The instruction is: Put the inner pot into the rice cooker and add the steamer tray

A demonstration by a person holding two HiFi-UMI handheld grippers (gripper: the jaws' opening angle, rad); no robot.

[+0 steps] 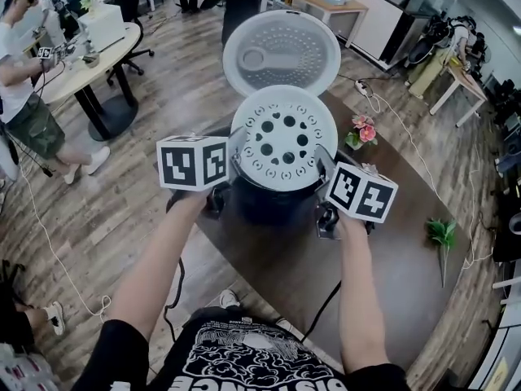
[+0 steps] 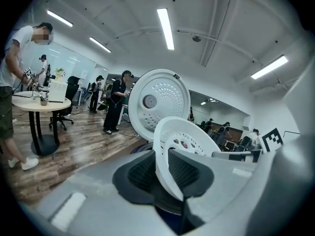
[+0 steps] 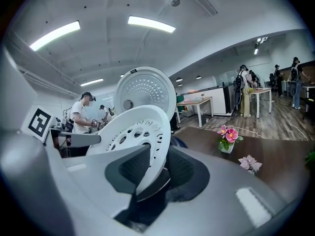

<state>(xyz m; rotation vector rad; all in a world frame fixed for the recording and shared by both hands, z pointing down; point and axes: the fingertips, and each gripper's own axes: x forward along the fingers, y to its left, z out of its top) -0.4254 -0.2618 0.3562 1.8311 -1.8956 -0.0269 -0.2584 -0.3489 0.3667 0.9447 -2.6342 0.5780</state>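
Note:
A white perforated steamer tray [image 1: 282, 137] hangs tilted just above the dark rice cooker [image 1: 273, 200], whose white lid [image 1: 281, 51] stands open behind it. My left gripper [image 1: 229, 169] is shut on the tray's left rim and my right gripper [image 1: 326, 184] on its right rim. In the left gripper view the tray [image 2: 189, 141] runs edge-on between the pads of that gripper [image 2: 170, 178], with the lid [image 2: 158, 102] beyond. The right gripper view shows the tray [image 3: 133, 132] clamped by that gripper [image 3: 153, 173] in the same way. The tray hides the cooker's inside.
The cooker stands on a dark brown table [image 1: 391, 251]. A small pot of pink flowers [image 1: 362, 131] sits at its back right, and a green sprig [image 1: 442, 233] lies further right. A cable runs off the table's front. A person works at a round table [image 1: 81, 68] far left.

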